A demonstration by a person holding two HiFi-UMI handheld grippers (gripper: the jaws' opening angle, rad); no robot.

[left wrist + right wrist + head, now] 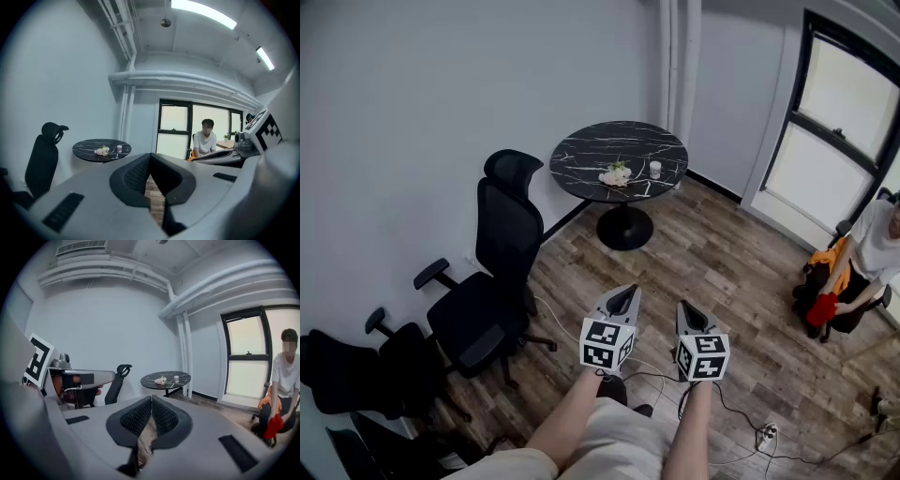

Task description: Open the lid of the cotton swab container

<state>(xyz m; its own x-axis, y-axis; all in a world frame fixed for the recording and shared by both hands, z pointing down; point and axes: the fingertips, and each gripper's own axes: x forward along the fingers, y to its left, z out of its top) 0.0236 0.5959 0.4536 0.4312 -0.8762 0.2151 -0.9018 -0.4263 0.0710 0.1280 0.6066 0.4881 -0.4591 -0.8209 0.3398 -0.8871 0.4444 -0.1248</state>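
We hold both tools out low over the wood floor (741,281), side by side and apart from each other. The left hand-held gripper (622,298) has its jaws together with nothing between them, and its own view shows only a strip of floor below the pads. The right hand-held gripper (688,315) is likewise closed and empty, its ribbed pads meeting at the tips. The container (655,170), a small pale cylinder, stands upright on the round black marbled table (581,152) at the far side of the room, well apart from both grippers and ahead of them across open floor. It sits toward the table's right part, just right of what looks like a small bunch of flowers (616,174), not touching it. Seen from the left hand-held gripper it lies up and to the left of the jaws (119,148). From the right one it lies above and slightly right of them (176,378). It is too small in every view for us to tell how its lid sits. A black chair (502,239) stands left of the table, and a person (874,246) sits by the window at the right.
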